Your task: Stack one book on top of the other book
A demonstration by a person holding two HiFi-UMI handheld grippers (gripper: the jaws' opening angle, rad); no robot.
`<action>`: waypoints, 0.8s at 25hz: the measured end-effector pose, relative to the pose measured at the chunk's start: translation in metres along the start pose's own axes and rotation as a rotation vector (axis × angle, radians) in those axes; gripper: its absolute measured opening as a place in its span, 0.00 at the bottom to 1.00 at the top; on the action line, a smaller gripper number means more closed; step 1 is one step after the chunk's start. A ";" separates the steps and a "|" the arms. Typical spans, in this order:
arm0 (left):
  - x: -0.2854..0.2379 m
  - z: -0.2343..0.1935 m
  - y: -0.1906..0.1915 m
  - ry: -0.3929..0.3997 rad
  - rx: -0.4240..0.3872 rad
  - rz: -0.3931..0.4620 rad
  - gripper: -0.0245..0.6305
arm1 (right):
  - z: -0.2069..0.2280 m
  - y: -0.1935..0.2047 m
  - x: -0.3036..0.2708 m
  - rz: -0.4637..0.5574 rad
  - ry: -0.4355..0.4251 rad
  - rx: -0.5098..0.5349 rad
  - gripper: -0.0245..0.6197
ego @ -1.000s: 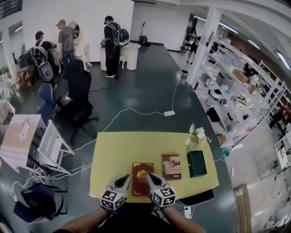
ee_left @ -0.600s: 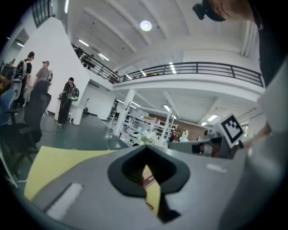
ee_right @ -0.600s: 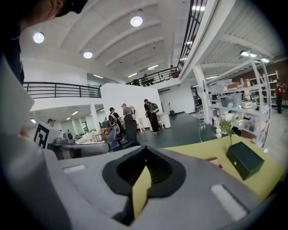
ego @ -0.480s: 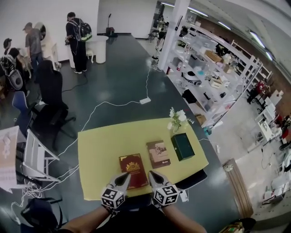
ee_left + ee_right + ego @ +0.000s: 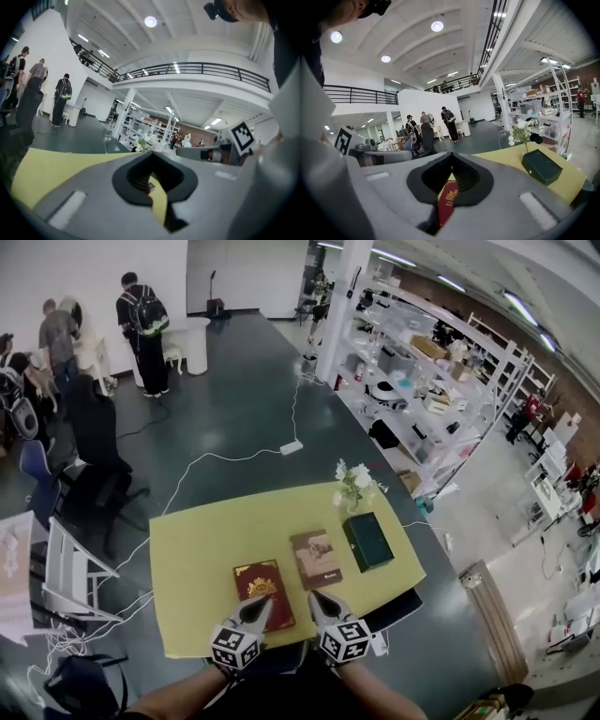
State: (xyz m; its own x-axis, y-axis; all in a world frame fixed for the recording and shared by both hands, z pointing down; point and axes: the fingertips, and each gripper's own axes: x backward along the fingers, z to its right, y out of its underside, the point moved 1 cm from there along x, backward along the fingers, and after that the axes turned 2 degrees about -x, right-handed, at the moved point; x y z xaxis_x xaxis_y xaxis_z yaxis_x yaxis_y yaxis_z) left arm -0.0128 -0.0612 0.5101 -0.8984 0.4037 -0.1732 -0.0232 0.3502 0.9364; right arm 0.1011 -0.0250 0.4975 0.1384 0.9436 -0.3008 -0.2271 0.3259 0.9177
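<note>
Two books are lying flat and apart on the yellow counter (image 5: 197, 559). The red book (image 5: 263, 593) is sitting at the near middle, and the brown book (image 5: 316, 560) is sitting just beside it to the right and slightly farther. Neither is resting on the other, so the stacking is not yet starting, and the full pick, lift and placement are remaining. The left claw (image 5: 263, 602) and the right claw (image 5: 315, 596) are hovering at the near edge, each with its jaws pressed together and carrying nothing. A dark green box (image 5: 367, 541) and white flowers (image 5: 353, 482) are standing at the far right. In the head view the left claw is overlapping the red book's near corner, and contact is not showing clearly. Both claws and the person's arms are covering the counter's near edge.
</note>
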 end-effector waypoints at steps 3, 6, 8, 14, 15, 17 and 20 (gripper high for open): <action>-0.021 0.011 0.000 -0.032 0.000 -0.004 0.05 | 0.024 -0.007 0.002 -0.002 -0.027 0.007 0.04; -0.048 0.021 -0.003 -0.067 0.003 0.000 0.05 | 0.052 -0.016 -0.001 -0.010 -0.063 0.010 0.04; -0.068 0.027 -0.005 -0.095 0.007 0.001 0.05 | 0.071 -0.021 -0.005 -0.021 -0.091 0.010 0.04; -0.125 0.039 -0.003 -0.161 0.030 -0.010 0.05 | 0.125 -0.036 -0.019 -0.044 -0.154 0.018 0.04; -0.133 0.041 -0.002 -0.168 0.032 -0.013 0.05 | 0.134 -0.036 -0.021 -0.047 -0.160 0.016 0.04; -0.149 0.044 0.002 -0.179 0.038 -0.019 0.05 | 0.151 -0.035 -0.025 -0.057 -0.169 0.009 0.04; -0.172 0.045 0.008 -0.195 0.050 -0.027 0.05 | 0.175 -0.033 -0.032 -0.075 -0.178 0.003 0.04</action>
State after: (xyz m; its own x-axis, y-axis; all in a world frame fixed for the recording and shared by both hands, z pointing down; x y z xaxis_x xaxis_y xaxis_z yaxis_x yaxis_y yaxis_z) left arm 0.1612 -0.0895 0.5334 -0.7956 0.5478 -0.2588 -0.0201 0.4031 0.9149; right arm 0.2732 -0.0762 0.5224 0.3228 0.8915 -0.3180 -0.2066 0.3942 0.8955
